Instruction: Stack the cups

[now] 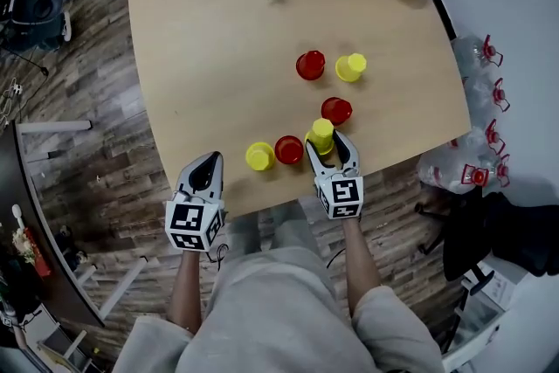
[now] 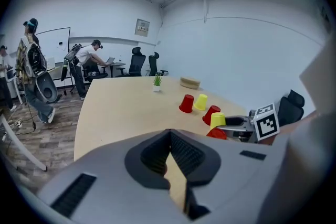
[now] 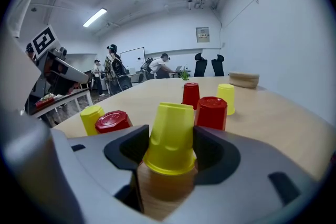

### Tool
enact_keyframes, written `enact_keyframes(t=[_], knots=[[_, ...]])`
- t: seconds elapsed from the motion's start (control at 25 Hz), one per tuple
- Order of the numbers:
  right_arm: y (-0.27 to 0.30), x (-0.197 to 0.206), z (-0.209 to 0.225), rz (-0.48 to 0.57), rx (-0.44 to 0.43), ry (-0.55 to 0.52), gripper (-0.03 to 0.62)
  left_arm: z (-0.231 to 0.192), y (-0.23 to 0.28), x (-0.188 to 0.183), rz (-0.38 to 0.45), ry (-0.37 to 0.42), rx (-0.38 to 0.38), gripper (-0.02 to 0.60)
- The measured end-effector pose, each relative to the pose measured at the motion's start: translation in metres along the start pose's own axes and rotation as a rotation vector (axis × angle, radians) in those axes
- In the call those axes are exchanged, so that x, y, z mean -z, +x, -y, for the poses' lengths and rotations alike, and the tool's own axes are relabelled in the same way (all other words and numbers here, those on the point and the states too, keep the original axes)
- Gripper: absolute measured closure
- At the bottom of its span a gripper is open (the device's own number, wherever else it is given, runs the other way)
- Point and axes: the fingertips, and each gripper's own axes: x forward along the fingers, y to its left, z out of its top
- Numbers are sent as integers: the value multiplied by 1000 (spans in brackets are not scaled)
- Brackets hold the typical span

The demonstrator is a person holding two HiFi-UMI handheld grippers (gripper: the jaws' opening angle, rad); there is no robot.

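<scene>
Yellow cup [image 3: 170, 136], upside down, is clamped in the right tongs [image 1: 326, 141], left tongs [image 1: 206, 163] are closed together and empty, and the five other cups on the counter [image 1: 201, 48] (red cup [image 1: 289, 149] just left of the right tongs, the rest ahead or farther left) all stand single, so stacking looks barely begun.

wide bare tabletop [image 1: 201, 57] at left, red cup [image 1: 336, 110] just beyond gripped yellow cup [image 1: 322, 134]
</scene>
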Motion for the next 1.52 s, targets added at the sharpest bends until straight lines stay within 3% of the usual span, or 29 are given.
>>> enact_keyframes(t=[0.64,1.0,1.32,1.52], knots=[[-8,28,-10,-85,19,-88,338,-1,-1,4,-6,-5,-2,571],[-11,33,-12,-90,1,-33,335,-2,-3,4,2,-6,-2,571],[-35,13,-17,-59,-24,-30,296,-1,-1,0,5,-4,2,571],[-63,-27,-24,35,-28,11,281,6,1,-10,26,-3,9,571]])
